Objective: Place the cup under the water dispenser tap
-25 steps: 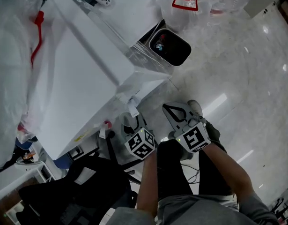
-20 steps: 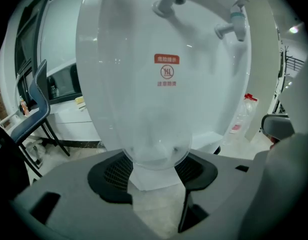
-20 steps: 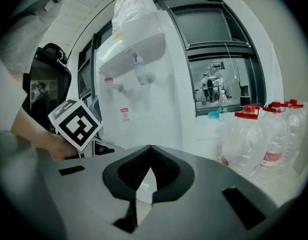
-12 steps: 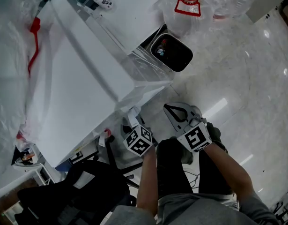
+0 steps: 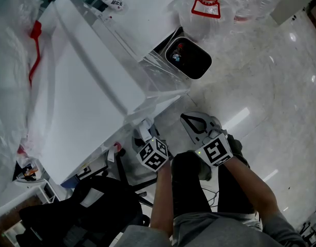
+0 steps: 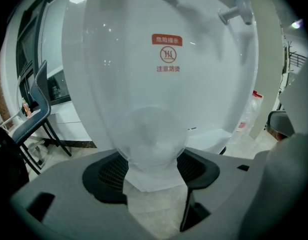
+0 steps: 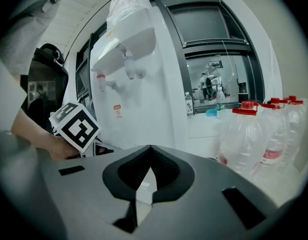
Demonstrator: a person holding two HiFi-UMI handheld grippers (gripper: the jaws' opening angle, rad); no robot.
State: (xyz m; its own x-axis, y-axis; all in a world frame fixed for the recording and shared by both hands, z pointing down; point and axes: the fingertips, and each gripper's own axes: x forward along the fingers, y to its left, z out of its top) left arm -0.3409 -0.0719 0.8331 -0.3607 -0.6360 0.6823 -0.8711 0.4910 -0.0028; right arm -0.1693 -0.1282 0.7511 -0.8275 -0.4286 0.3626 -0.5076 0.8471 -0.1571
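The left hand-held gripper (image 6: 154, 176) has the clear cup (image 6: 159, 84) between its jaws, which have just been opening; the pads touch the cup's base on both sides; the right hand-held gripper (image 7: 143, 181), beside it, has its jaws together on nothing; just beyond the left one stands the dispenser (image 7: 148, 99), its taps (image 7: 129, 66) higher than the cup; well beyond the right one stand bottles (image 7: 244, 139).

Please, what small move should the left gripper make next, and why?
Probably bring the cup forward onto the ledge beneath the taps. The left gripper, whose jaws have just been opening, has the cup between them; the taps sit higher and farther in.
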